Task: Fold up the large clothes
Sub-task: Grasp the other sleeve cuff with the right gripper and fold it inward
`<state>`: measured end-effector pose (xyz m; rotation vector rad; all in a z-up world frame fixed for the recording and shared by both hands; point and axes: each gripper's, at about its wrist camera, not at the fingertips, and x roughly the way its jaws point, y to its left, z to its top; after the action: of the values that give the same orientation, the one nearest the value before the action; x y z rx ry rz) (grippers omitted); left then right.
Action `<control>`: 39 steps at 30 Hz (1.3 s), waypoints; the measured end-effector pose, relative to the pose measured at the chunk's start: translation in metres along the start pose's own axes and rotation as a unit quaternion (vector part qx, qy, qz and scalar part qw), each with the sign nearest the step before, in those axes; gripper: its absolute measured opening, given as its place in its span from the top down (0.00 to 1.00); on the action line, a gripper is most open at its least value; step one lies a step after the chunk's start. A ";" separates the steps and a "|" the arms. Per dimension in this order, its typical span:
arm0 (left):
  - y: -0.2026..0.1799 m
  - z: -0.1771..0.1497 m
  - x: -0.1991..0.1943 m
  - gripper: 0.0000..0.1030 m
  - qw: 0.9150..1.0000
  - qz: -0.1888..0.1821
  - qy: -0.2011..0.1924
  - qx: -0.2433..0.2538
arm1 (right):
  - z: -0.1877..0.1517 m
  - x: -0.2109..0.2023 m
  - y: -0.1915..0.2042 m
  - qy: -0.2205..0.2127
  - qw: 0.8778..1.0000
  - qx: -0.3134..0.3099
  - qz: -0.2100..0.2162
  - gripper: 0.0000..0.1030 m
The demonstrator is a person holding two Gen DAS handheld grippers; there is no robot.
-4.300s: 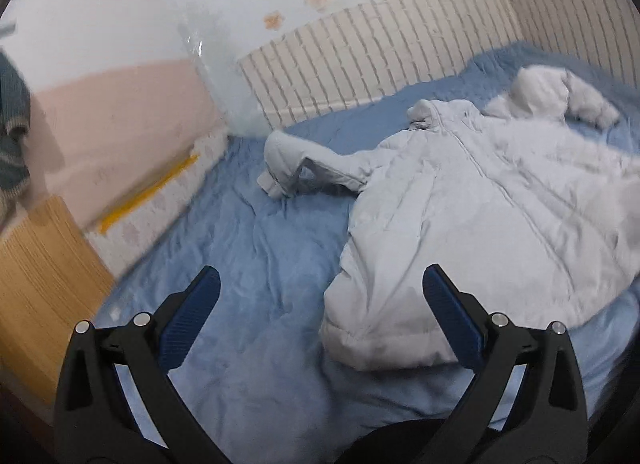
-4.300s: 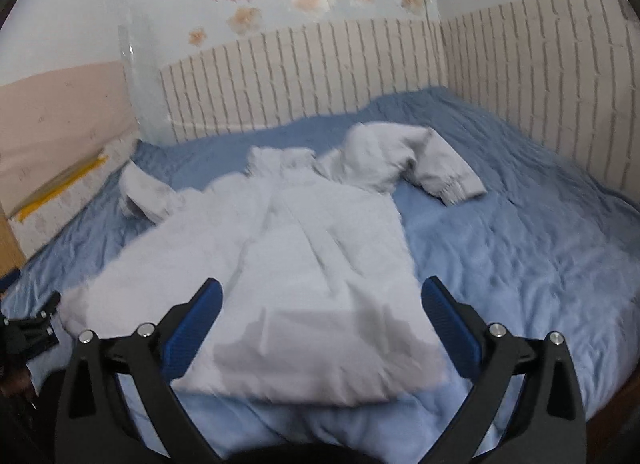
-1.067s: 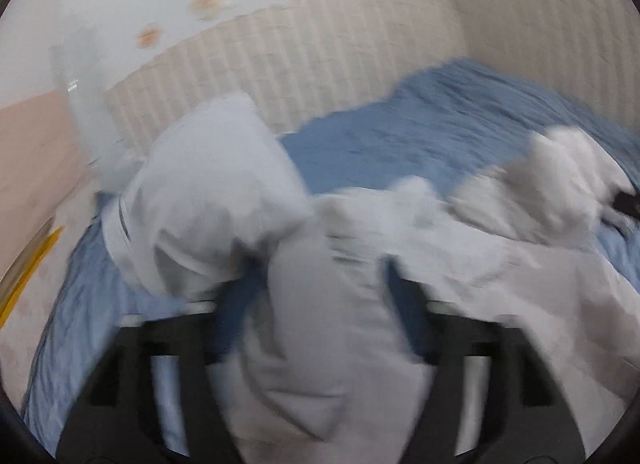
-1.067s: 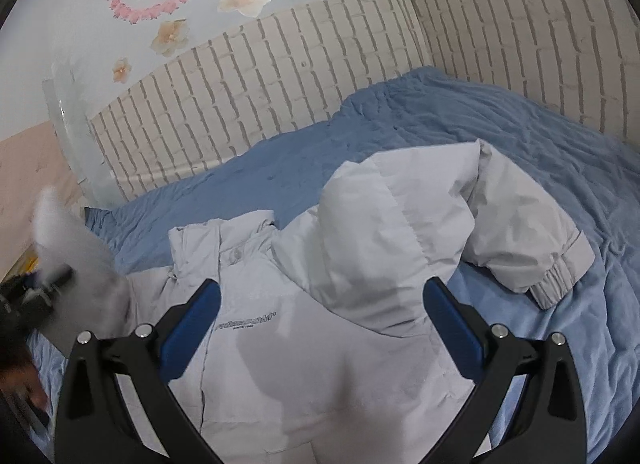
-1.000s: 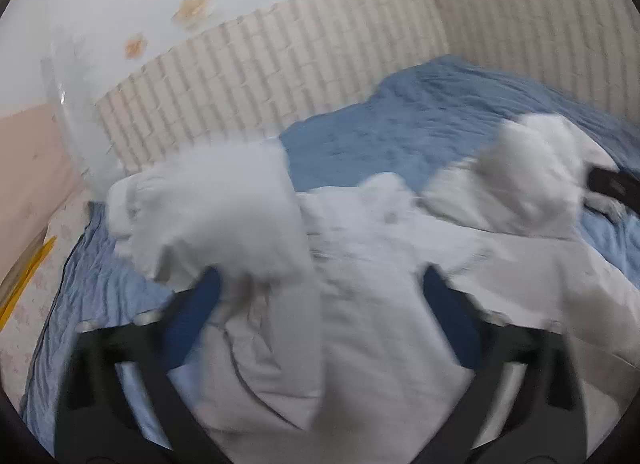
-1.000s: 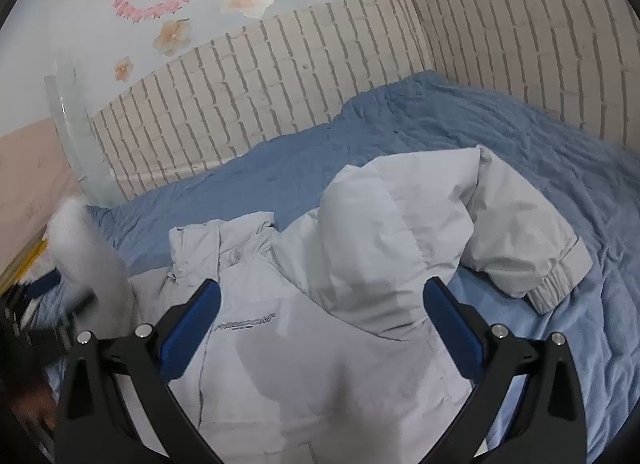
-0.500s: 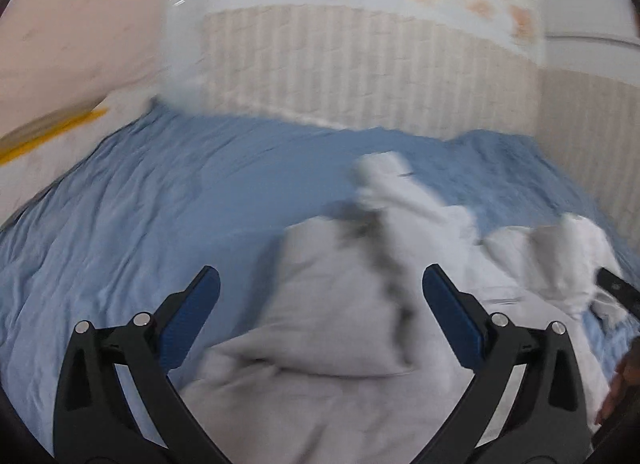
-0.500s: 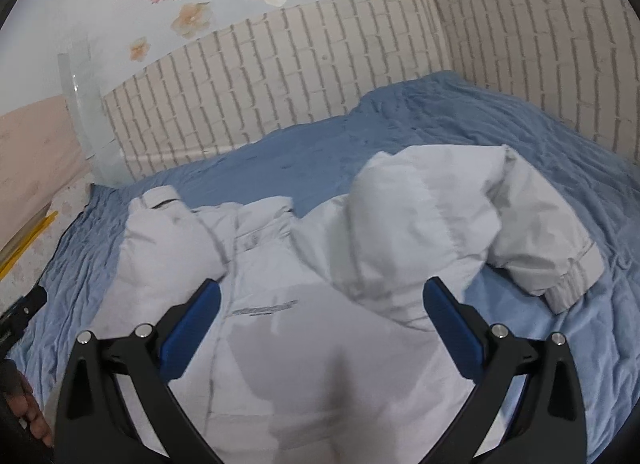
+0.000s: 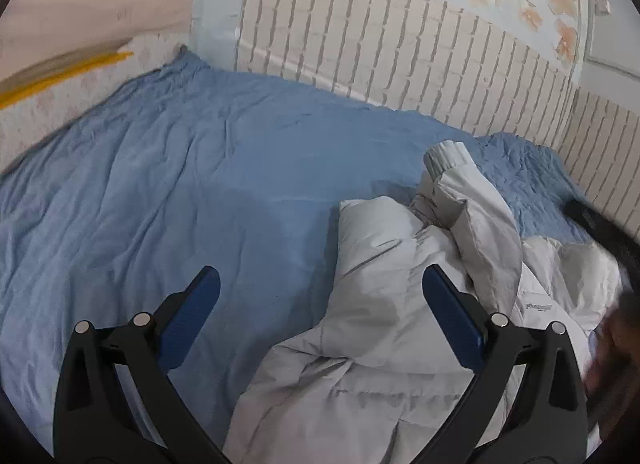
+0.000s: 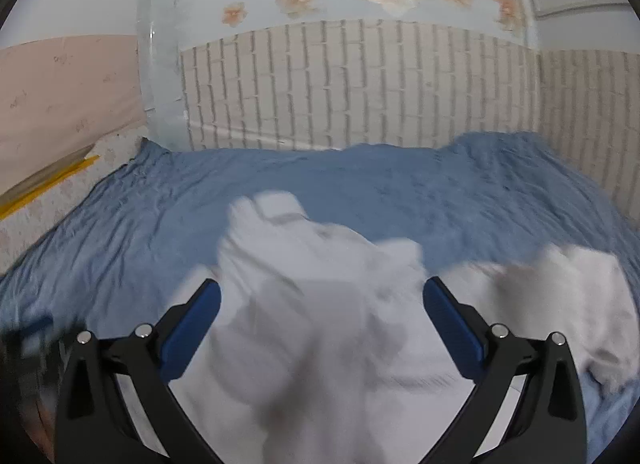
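Both claws spread, empty | left gripper (image 9: 320, 320) has jacket (image 9: 400, 328) ahead-right, folded sleeve (image 9: 476, 207) running away beyond right finger | right gripper (image 10: 322, 324) hovers squarely over jacket, likely nearer.

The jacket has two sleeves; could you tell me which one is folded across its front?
The sleeve with the ribbed cuff lying on the jacket; the other bunches beside it.
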<state>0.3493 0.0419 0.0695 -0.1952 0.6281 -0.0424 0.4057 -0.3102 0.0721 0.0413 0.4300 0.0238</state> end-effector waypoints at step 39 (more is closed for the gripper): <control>-0.045 -0.018 0.077 0.03 0.996 -0.046 0.080 0.001 | -0.110 -0.115 -0.195 0.029 0.944 0.291 -0.154 0.12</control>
<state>0.4015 -0.0128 0.0193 -0.2204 0.7788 -0.1485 0.2580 -0.5046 0.0115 0.5574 0.4863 -0.4136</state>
